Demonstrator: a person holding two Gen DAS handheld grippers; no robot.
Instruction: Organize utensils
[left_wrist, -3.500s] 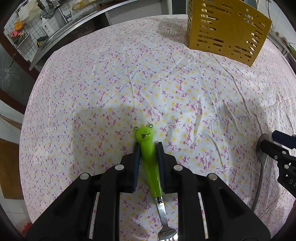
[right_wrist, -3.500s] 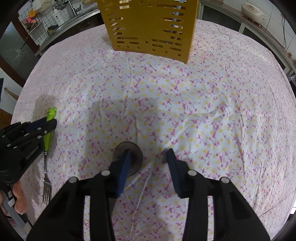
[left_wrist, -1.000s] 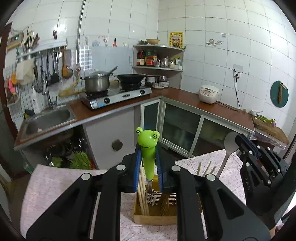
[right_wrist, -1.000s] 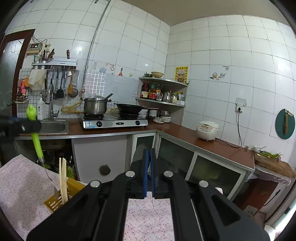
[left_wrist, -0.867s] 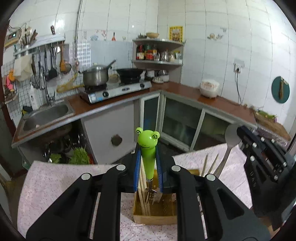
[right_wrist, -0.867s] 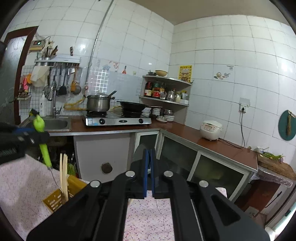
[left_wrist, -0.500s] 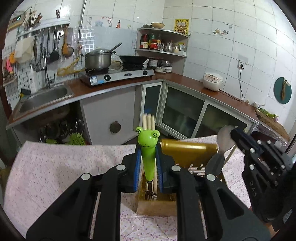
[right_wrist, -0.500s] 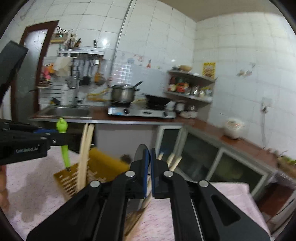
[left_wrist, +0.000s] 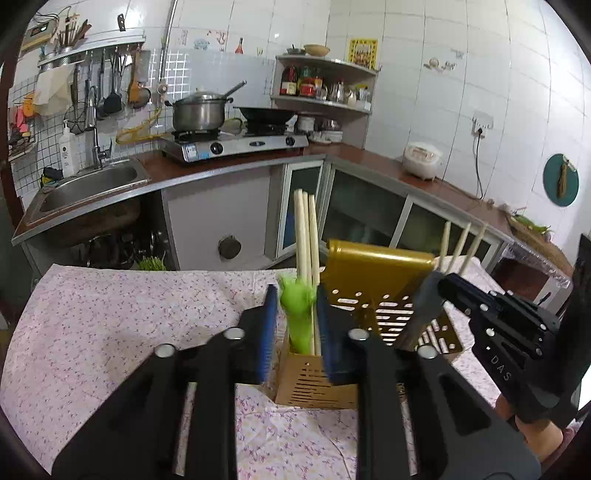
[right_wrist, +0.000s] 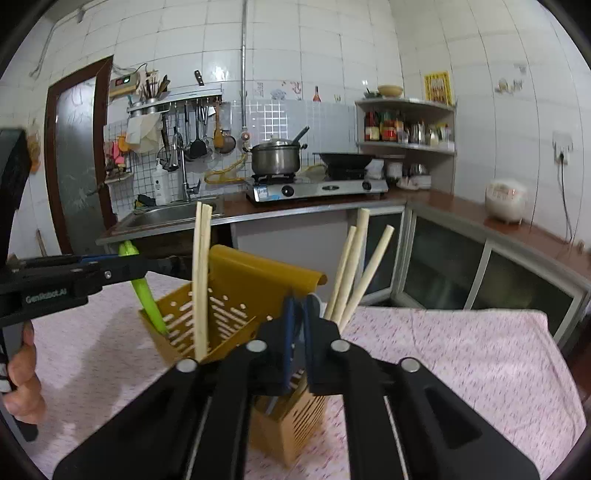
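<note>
A yellow slotted utensil holder (left_wrist: 384, 291) (right_wrist: 236, 295) stands on the flowered tablecloth. The green frog-handled fork (left_wrist: 297, 314) (right_wrist: 146, 295) stands in its left compartment beside pale chopsticks (left_wrist: 304, 236). My left gripper (left_wrist: 293, 321) is open, with its blue pads on either side of the fork's handle and apart from it. My right gripper (right_wrist: 297, 321) is shut on a metal spoon (left_wrist: 424, 310), whose lower end is inside the holder's right compartment, next to more chopsticks (right_wrist: 354, 266).
The flowered tablecloth (left_wrist: 110, 325) (right_wrist: 461, 362) covers the table around the holder. Behind are a sink (left_wrist: 85, 184), a gas stove with a pot (left_wrist: 199, 110) and a wok, glass-door cabinets and a rice cooker (left_wrist: 421, 160) on the counter.
The left gripper has opened and the green fork has dropped into the holder's left compartment. The right gripper has lowered the spoon into the right compartment.
</note>
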